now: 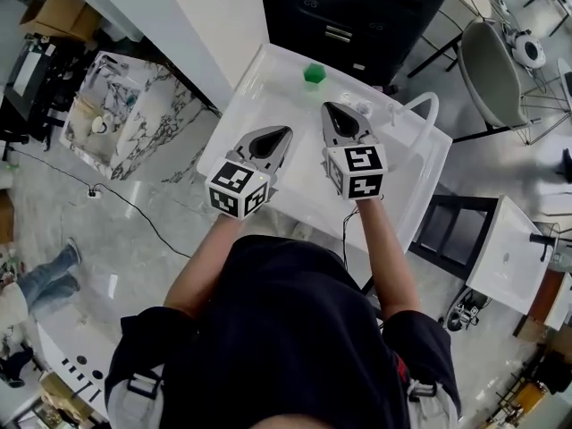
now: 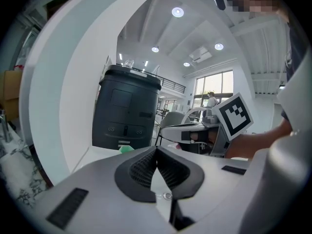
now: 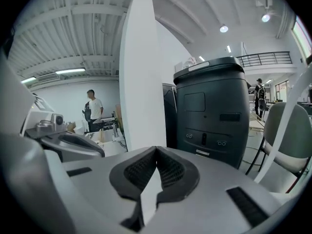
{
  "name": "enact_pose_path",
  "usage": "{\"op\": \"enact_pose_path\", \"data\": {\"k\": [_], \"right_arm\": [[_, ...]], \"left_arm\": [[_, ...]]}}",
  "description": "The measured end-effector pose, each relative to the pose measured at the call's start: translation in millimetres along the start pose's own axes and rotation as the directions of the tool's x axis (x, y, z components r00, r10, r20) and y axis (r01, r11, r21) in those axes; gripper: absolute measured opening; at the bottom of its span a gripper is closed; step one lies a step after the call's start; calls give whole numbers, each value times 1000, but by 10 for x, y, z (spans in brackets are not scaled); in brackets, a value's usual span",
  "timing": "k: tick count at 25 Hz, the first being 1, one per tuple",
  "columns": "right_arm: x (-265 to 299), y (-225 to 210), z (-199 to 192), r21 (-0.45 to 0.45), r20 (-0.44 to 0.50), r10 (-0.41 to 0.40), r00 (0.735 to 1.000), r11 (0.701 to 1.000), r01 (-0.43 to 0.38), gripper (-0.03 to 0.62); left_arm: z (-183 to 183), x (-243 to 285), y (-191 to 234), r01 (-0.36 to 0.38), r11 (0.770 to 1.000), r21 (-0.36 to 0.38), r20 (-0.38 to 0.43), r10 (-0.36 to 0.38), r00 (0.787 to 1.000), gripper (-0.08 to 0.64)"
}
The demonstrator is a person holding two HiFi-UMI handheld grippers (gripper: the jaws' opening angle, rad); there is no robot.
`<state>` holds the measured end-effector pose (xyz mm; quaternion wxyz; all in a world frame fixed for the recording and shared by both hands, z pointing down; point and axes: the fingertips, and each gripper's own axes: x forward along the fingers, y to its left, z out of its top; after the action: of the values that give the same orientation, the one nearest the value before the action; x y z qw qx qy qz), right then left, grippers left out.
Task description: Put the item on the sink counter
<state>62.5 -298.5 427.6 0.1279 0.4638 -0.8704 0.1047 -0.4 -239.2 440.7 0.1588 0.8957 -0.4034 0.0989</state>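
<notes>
- L gripper (image 2: 157,150) & R gripper (image 3: 156,149) held out side by side on bare forearms; tips point fwd, slightly down; R a bit further ahead
- both clenched, ribbed black pads (image 2: 142,167) tip to tip, nothing btwn; smooth grey shells
- green item (image 1: 314,73), small faceted block, sits on glossy white sink counter (image 1: 255,96) just ahead of tips, btwn them & black cabinet (image 1: 357,7)

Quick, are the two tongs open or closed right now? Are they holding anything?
Left tongs: closed, holding nothing.
Right tongs: closed, holding nothing.
</notes>
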Motion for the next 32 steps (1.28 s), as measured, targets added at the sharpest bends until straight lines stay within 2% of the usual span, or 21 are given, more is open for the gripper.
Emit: {"op": "enact_pose_path", "data": {"k": [16,23,32], "right_arm": [[-600,195,-33,-23,30,78,997,997,-77,34],[-669,340,7,-41,31,100,994,994,-99,34],[-773,569,74,-22,55,72,996,997,-71,34]], "left_arm": [[43,-236,-518,-37,998,50,41,35,999,12],[36,-399,-536,-48,997,58,43,45,998,12],[133,-688,-487,-41,995,90,70,35,997,12]]}}
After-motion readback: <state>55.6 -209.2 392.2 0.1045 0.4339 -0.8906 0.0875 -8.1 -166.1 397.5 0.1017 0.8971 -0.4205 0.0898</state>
